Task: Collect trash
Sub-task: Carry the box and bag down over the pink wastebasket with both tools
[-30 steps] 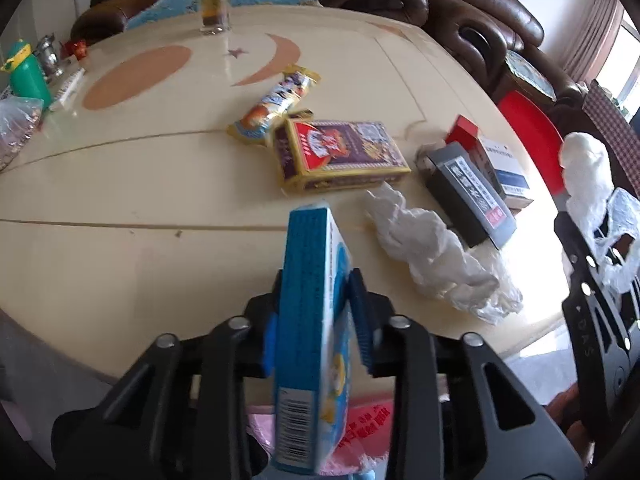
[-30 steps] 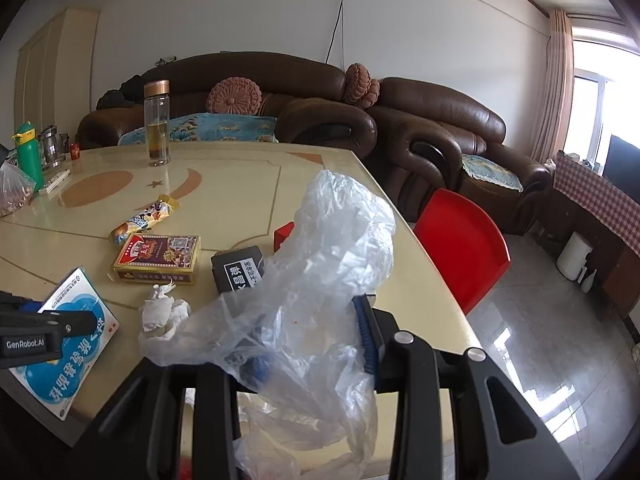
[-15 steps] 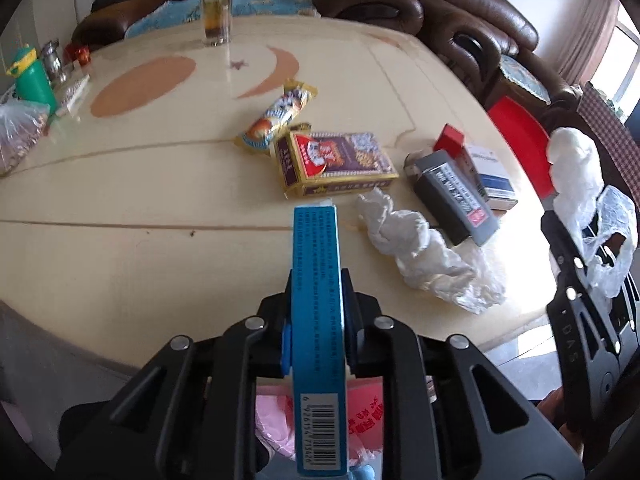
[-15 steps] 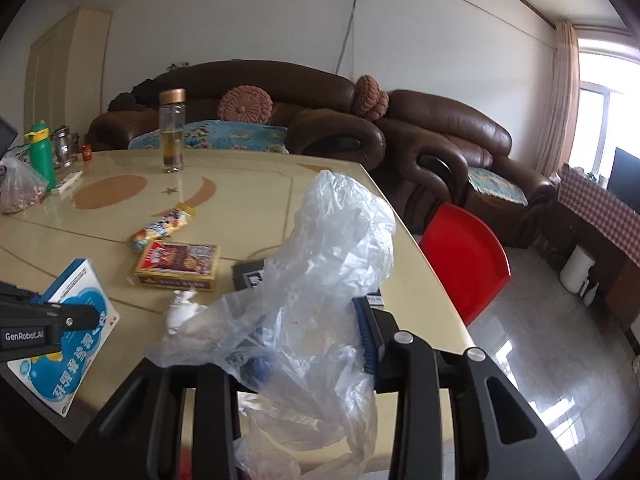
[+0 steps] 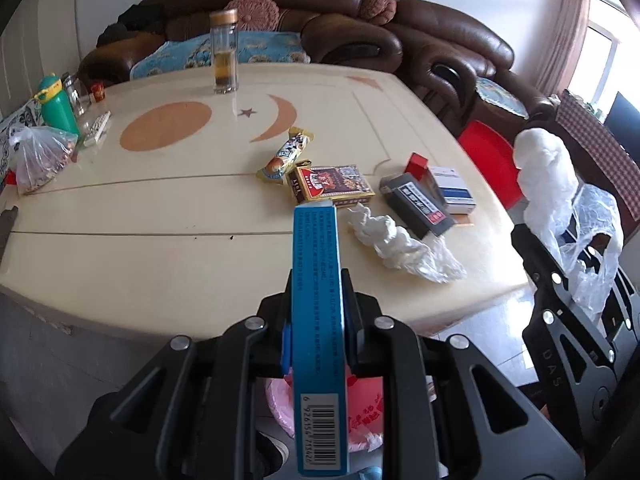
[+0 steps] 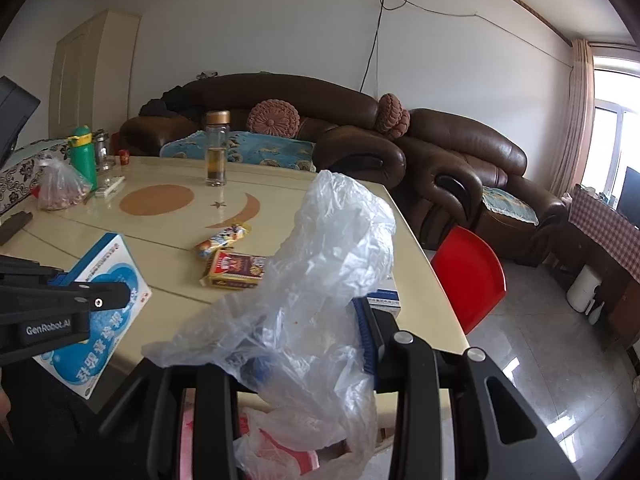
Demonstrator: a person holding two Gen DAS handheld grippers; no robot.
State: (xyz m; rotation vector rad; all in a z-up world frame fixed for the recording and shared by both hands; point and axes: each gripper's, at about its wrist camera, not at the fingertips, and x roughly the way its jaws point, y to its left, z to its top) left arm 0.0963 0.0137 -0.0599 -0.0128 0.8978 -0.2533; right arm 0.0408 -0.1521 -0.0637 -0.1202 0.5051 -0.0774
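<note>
1. While the left gripper point(image 5: 316, 332) is clamped tight on a blue box point(image 5: 318, 320), that box stands on edge above the near rim of the cream table point(image 5: 160, 248).
2. Right gripper point(image 6: 308, 344) is pinched on a clear plastic bag point(image 6: 320, 280), held up off the table's near right corner.
3. On the table: crumpled tissue point(image 5: 396, 242) near the front edge, red-and-gold packet point(image 5: 332, 184) just behind it, snack wrapper point(image 5: 286, 156) beyond.
4. Dark box point(image 5: 416, 204) lies right of the tissue.
</note>
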